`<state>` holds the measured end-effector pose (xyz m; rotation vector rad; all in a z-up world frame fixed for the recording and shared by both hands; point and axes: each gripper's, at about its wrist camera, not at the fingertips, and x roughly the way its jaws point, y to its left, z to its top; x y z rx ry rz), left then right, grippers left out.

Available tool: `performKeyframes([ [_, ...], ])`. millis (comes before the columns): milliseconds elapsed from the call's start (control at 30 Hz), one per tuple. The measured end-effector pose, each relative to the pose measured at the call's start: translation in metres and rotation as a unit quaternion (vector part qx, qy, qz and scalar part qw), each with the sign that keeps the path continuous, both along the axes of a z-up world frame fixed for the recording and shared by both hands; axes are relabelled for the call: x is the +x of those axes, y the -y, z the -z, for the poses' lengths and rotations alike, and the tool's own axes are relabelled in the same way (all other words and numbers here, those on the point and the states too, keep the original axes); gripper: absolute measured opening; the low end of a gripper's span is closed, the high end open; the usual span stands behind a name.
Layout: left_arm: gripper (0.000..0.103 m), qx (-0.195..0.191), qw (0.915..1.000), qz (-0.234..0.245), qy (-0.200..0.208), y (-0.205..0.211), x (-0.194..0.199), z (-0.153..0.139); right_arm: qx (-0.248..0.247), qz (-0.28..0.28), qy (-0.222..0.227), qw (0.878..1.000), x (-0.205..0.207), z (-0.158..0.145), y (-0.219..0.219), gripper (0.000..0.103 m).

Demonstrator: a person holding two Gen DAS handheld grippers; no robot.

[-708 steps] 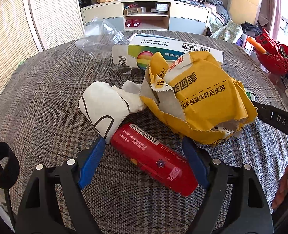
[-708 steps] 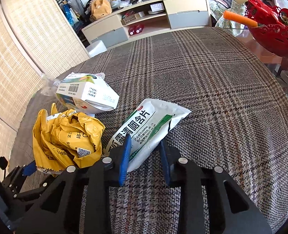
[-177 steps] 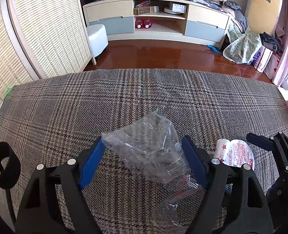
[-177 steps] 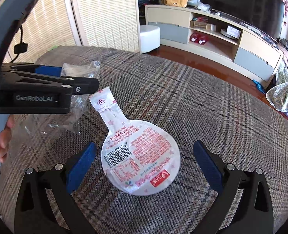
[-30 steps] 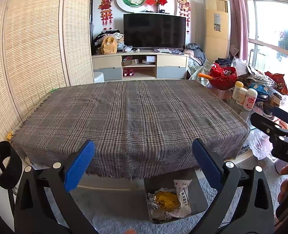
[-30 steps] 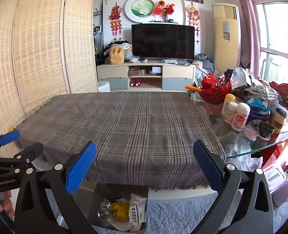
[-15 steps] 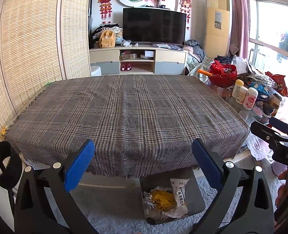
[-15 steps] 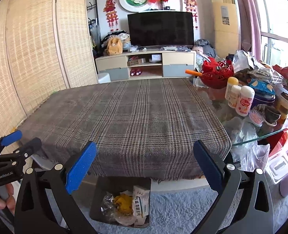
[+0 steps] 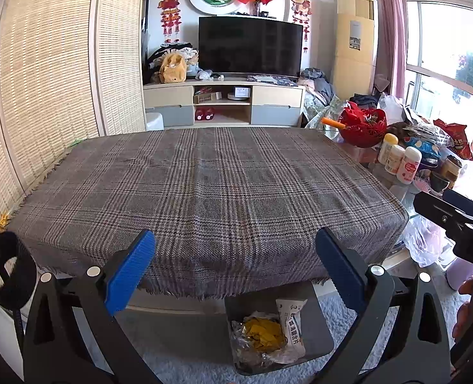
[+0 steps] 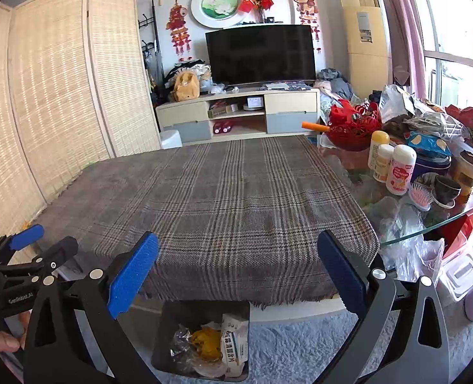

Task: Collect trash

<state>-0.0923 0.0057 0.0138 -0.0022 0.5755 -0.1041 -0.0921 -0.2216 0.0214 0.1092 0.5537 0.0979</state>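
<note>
A grey trash bin (image 9: 319, 339) stands on the floor under the table's near edge; it also shows in the right wrist view (image 10: 169, 336). In it lie yellow crumpled paper (image 9: 262, 328), a white sachet (image 9: 290, 323) and clear plastic. My left gripper (image 9: 234, 272) is open and empty, held above the bin in front of the table. My right gripper (image 10: 236, 272) is open and empty, beside the left one. The plaid tablecloth (image 9: 204, 192) has no trash on it.
To the right of the cloth, the glass tabletop carries bottles (image 10: 399, 172), a red basket (image 10: 354, 131), snack bags and cups. Plastic bags (image 10: 409, 252) hang below it. A TV stand (image 9: 223, 105) and a woven screen (image 9: 44, 96) stand behind. Grey carpet covers the floor.
Both grippers have moved slightly nearer the table and tilted; the bin sits a little lower in both views. Both remain open and empty.
</note>
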Motion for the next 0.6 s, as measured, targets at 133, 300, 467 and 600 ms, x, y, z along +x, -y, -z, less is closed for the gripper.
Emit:
performKeyframes([
  [133,0.095,-0.002,1.0,0.002,0.0,-0.0009,0.0001,0.0001,-0.004,0.0,0.001,1.0,0.0005,0.0006,-0.0021,0.1],
  [300,0.095,-0.005,1.0,0.003,0.001,-0.0007,0.0007,-0.0011,-0.004,-0.001,0.001,1.0,0.0006,0.0008,-0.0029,0.1],
  [467,0.095,-0.005,1.0,0.005,0.002,0.0004,0.0001,-0.0022,-0.008,-0.002,0.001,1.0,0.0012,0.0008,-0.0043,0.1],
  [600,0.095,-0.005,1.0,0.006,0.002,-0.0004,-0.0009,-0.0027,-0.008,-0.005,0.0,1.0,0.0005,0.001,-0.0057,0.1],
])
